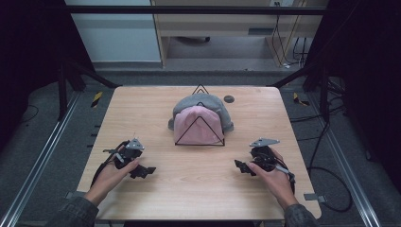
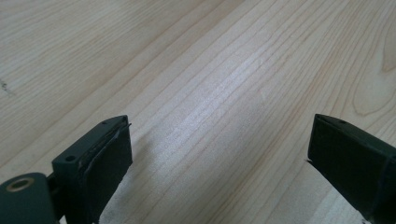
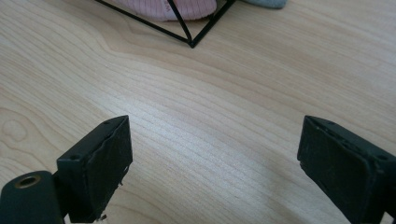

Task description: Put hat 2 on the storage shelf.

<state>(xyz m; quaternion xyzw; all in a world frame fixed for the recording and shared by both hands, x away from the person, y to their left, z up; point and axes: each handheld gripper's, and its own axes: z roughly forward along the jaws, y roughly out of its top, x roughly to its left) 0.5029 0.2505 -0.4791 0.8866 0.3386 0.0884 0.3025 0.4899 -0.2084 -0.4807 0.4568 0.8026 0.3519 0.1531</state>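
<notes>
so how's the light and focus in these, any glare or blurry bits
High view: dim, dark at both sides, the table evenly lit, the pink hat and grey hat soft but readable. Left gripper view: a pale sheen on the wood between the open jaws, the near jaw edges blurred. Right gripper view: a similar sheen, the wire stand sharp.

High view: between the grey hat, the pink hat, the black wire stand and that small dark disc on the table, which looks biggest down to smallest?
1. Black wire stand, spanning both hats.
2. Grey hat and pink hat: they look alike, and the pink one hides part of the grey, so I cannot rank them.
3. Small dark disc, plainly smallest.
</notes>
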